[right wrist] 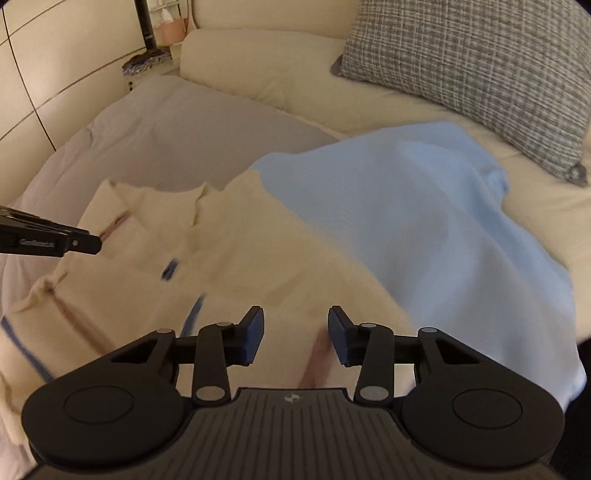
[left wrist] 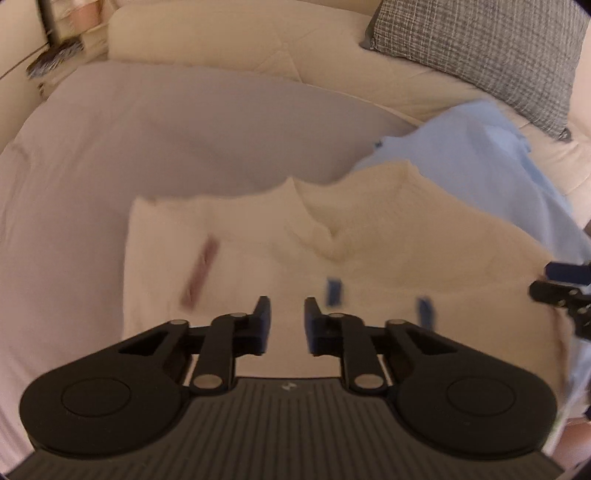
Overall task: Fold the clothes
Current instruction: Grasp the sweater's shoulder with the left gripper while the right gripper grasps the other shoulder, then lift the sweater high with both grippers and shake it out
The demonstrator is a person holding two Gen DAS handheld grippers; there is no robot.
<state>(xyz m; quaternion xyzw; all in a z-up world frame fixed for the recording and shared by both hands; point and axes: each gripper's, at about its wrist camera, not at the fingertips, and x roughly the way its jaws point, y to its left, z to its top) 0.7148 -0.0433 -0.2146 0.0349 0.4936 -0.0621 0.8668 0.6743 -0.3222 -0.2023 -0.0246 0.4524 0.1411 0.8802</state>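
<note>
A cream knit sweater (left wrist: 332,251) with thin blue and maroon stripes lies spread on the grey sheet (left wrist: 166,129), collar away from me. It also shows in the right wrist view (right wrist: 240,251). A light blue garment (right wrist: 406,206) lies to its right, partly under it; it also shows in the left wrist view (left wrist: 480,155). My left gripper (left wrist: 287,314) is open and empty just above the sweater's lower middle. My right gripper (right wrist: 295,325) is open and empty above the sweater's right part. The left gripper's tip enters the right wrist view (right wrist: 74,242) at the left edge.
A grey checked cushion (right wrist: 480,66) rests on the cream sofa back (right wrist: 277,62) at the far right. A dark pole and a pink box (right wrist: 170,29) stand by the wall at the far left. The right gripper shows at the left view's right edge (left wrist: 565,288).
</note>
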